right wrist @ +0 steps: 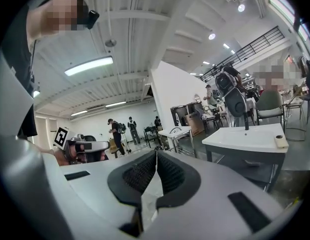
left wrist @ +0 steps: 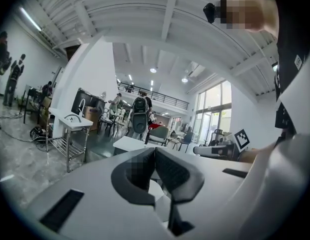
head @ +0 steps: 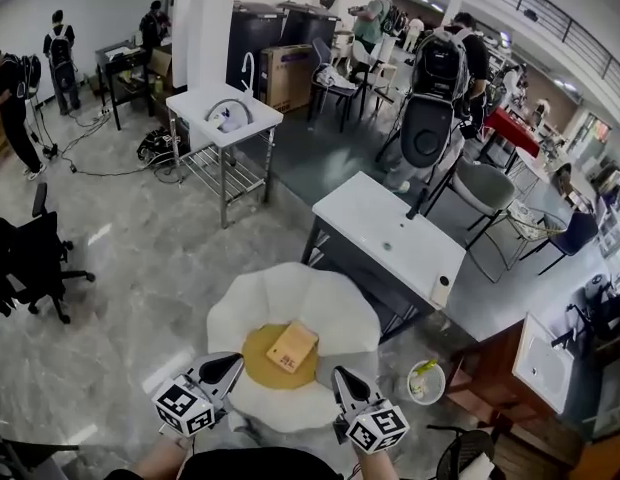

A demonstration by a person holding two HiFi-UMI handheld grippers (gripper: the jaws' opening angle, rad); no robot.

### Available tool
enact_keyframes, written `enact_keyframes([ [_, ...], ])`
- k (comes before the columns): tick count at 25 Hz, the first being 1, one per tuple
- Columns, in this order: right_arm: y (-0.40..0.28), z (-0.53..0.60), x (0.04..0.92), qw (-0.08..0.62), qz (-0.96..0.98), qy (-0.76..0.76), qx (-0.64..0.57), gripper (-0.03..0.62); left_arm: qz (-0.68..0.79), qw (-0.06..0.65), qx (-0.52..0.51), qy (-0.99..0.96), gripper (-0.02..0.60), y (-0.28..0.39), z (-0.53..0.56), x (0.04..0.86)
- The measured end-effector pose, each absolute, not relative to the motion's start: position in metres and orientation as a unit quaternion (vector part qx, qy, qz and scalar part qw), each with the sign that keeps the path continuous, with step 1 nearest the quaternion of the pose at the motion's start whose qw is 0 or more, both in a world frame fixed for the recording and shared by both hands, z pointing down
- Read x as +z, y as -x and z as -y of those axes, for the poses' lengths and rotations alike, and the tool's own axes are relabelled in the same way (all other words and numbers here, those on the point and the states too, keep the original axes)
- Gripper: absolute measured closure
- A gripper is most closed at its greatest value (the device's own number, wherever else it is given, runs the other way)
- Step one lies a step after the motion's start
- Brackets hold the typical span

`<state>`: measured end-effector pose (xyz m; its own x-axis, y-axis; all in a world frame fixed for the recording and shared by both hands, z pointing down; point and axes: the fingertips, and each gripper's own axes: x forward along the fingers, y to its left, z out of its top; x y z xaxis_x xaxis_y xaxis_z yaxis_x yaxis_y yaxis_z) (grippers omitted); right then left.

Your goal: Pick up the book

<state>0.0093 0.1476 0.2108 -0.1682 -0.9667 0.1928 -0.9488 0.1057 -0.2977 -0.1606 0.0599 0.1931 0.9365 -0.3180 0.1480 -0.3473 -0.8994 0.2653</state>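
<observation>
The book (head: pixel 292 347) lies flat on the round yellow centre (head: pixel 258 350) of a white, flower-shaped worktop (head: pixel 320 298). It is tan, with a small label near one corner, and nothing touches it.

The left hand-held gripper (head: pixel 228 366) is near the left side of the yellow centre, and the right hand-held gripper (head: pixel 345 378) is near its right side, so the book is between them but apart from both. In each gripper view the two dark jaws are pressed together at the tips, with nothing between them.

Behind the worktop stands a white table with a basin (head: pixel 388 230). A small white bowl (head: pixel 426 382) is on the floor at the right.
</observation>
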Motion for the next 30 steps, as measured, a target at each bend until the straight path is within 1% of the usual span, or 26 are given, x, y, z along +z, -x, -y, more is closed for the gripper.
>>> enact_keyframes([
  [8,0.029,-0.097,0.22,0.001,-0.749,0.636,-0.182,0.568,0.167,0.15,0.048,-0.973,0.568,0.193,-0.008,0.204],
  [15,0.028,-0.092,0.222,0.002,-0.747,0.637,-0.188,0.568,0.168,0.163,0.055,-0.971,0.568,0.195,-0.016,0.214],
  [20,0.008,-0.095,0.23,0.009,-0.751,0.629,-0.199,0.568,0.171,0.166,0.064,-0.969,0.566,0.171,-0.024,0.219],
  [30,-0.066,-0.088,0.249,0.033,-0.742,0.629,-0.228,0.568,0.19,0.163,0.081,-0.965,0.566,0.113,-0.027,0.225],
])
